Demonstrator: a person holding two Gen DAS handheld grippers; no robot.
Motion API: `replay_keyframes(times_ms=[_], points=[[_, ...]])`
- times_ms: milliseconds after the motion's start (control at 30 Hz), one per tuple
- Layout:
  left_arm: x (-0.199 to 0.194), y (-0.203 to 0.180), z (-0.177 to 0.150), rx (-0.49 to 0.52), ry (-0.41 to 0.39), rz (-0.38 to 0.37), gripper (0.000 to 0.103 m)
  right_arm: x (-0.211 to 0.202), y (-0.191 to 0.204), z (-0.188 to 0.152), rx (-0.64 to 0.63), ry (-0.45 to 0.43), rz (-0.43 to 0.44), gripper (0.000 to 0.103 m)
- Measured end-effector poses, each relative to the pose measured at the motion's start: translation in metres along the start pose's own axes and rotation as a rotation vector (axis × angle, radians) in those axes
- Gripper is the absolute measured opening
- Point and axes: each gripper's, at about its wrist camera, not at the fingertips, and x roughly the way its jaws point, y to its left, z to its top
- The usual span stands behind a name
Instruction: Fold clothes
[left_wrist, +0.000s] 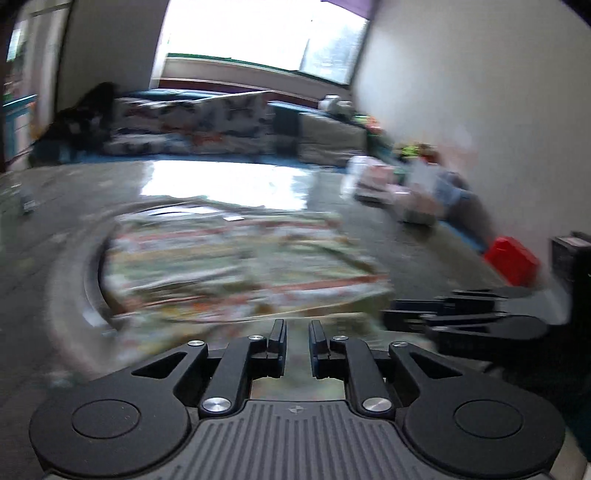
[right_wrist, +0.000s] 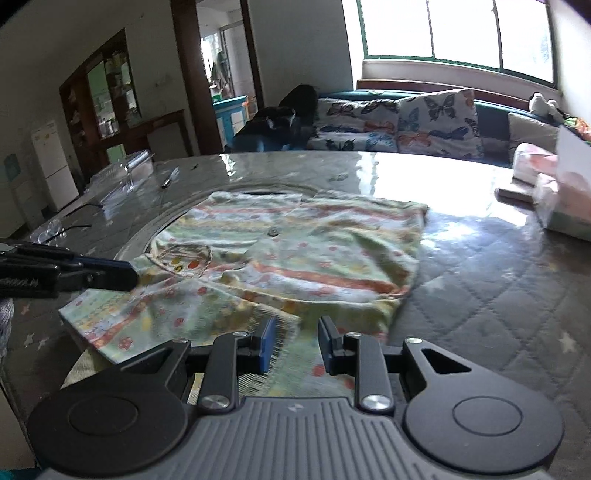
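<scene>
1. Right wrist view shows the shirt (right_wrist: 280, 254), a striped, flower-printed child's garment, lying mostly flat on the quilted table cover (right_wrist: 491, 295), collar toward the window and near hem bunched just under the camera.
2. As I judge it, the step in hand is taking the near hem for a first fold. It would go best with both corners pinched at an even height, the cloth drawn taut between them, then carried toward the collar so the edges meet.
3. The right gripper (right_wrist: 295, 341) sits low over the near hem, jaws spread with cloth showing between them, nothing pinched yet.
4. The left gripper (left_wrist: 297, 341) is level with the table, pointing across the shirt (left_wrist: 236, 266); its jaws stand a little apart, and blur hides whether fabric lies between them.
5. Each gripper appears in the other's view, side by side at the near edge.
6. Boxes (right_wrist: 557, 192) sit well apart, at the table's far right.
</scene>
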Motion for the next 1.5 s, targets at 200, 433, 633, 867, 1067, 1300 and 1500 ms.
replay_keyframes(times_ms=[200,433,633,867,1067,1300,1500], points=[[-0.006,0.050,-0.023,-0.079,0.042,0.106,0.014,0.020,0.005,-0.001,-0.001,0.045,0.000,0.025],[-0.014,0.066,-0.029,-0.109,0.020,0.099,0.015,0.021,0.009,0.000,-0.013,0.058,-0.008,0.014],[-0.007,0.057,-0.006,-0.069,-0.010,0.063,0.016,0.022,0.010,0.008,-0.027,0.047,-0.032,0.007],[0.026,0.052,-0.001,-0.009,0.044,0.113,0.015,0.022,0.012,0.017,-0.042,0.033,-0.059,0.006],[0.023,0.058,-0.004,-0.025,0.045,0.114,0.015,0.021,0.013,0.018,-0.050,0.029,-0.070,0.008],[0.005,0.031,-0.004,0.039,0.020,0.039,0.021,0.007,0.026,0.012,-0.107,0.031,-0.010,0.010],[0.009,0.008,-0.023,0.115,0.053,0.028,0.027,0.008,0.036,-0.008,-0.137,0.084,0.012,0.015]])
